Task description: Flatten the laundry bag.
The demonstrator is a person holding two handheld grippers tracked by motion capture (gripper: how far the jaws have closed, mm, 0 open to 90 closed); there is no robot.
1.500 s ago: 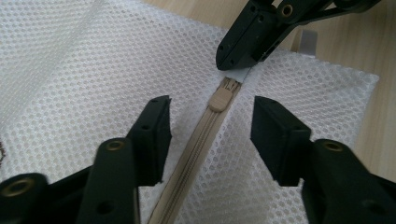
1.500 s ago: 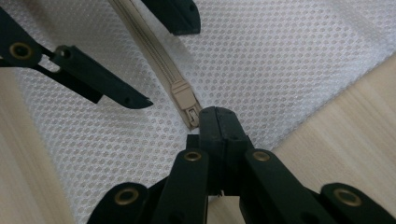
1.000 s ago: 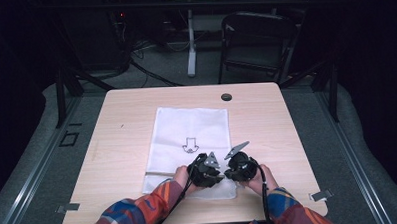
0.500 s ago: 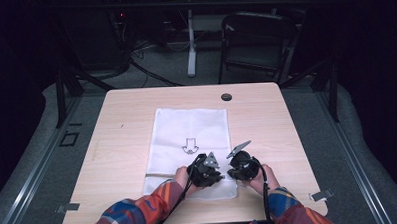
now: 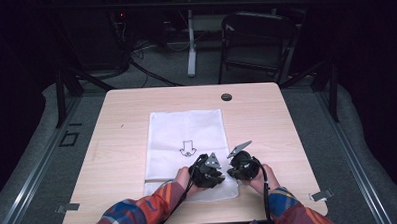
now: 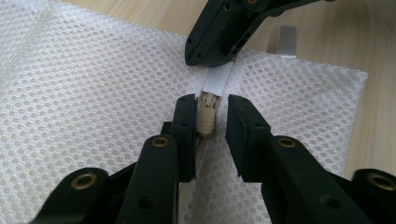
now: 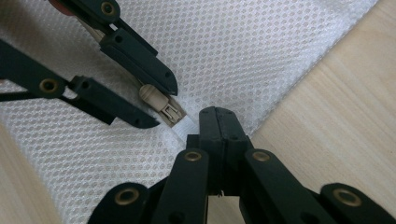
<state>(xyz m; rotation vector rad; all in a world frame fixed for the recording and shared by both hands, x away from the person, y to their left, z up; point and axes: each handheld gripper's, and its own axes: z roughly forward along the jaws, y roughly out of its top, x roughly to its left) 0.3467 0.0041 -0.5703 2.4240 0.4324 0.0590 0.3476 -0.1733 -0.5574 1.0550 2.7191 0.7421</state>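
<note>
A white mesh bag point(image 5: 187, 127) with a black arrow print lies flat on the wooden table point(image 5: 297, 138). At its near edge my two grippers meet tip to tip. My left gripper point(image 6: 211, 105) straddles the beige zipper pull point(image 6: 206, 119). The pull rests against one jaw with a gap on the other side, and the jaws have just been opening. My right gripper point(image 7: 217, 116) is shut on the white fabric tab point(image 7: 183, 126) at the zipper's end. In the left gripper view that tab point(image 6: 217, 80) runs up into the right gripper's black jaws.
A dark round grommet point(image 5: 226, 97) sits near the table's far edge. Bare wood lies on both sides of the bag. A folding chair point(image 5: 259, 40) and cables stand on the floor beyond the table. Plaid sleeves come in at the bottom.
</note>
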